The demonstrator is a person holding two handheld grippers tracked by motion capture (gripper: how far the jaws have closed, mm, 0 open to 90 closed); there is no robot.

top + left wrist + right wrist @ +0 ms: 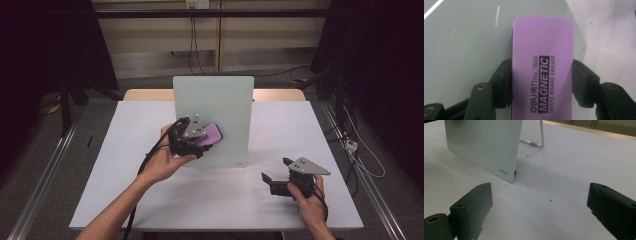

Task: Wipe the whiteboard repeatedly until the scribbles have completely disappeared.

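Pressure on the board [225, 100] is the main risk, as I judge it. The left tool [200, 140] is clamped on the purple eraser [212, 134], its jaws squeezing the two long sides, as the left gripper view shows with the eraser [542, 72] between the black pads [580, 85]. The eraser sits at the board's face, low and left of centre; whether its felt side actually touches the glass I cannot tell.

The board stands upright on the tabletop [125, 165], propped from behind by a thin wire stand [540, 137] seen in the right gripper view. A hard push along the face could slide the board backward or tip it over that stand, since nothing holds it from the front. The right tool [277, 180] rests low on the tabletop, well apart from the board, its jaws standing wide apart around nothing, so it gives no bracing.

A second risk: the eraser is magnetic and may cling to the board, so a sideways pull could twist it out of the jaws, which grip only its back end. An angled hand could also bring the tool's hard edges against the glass rather than the eraser.
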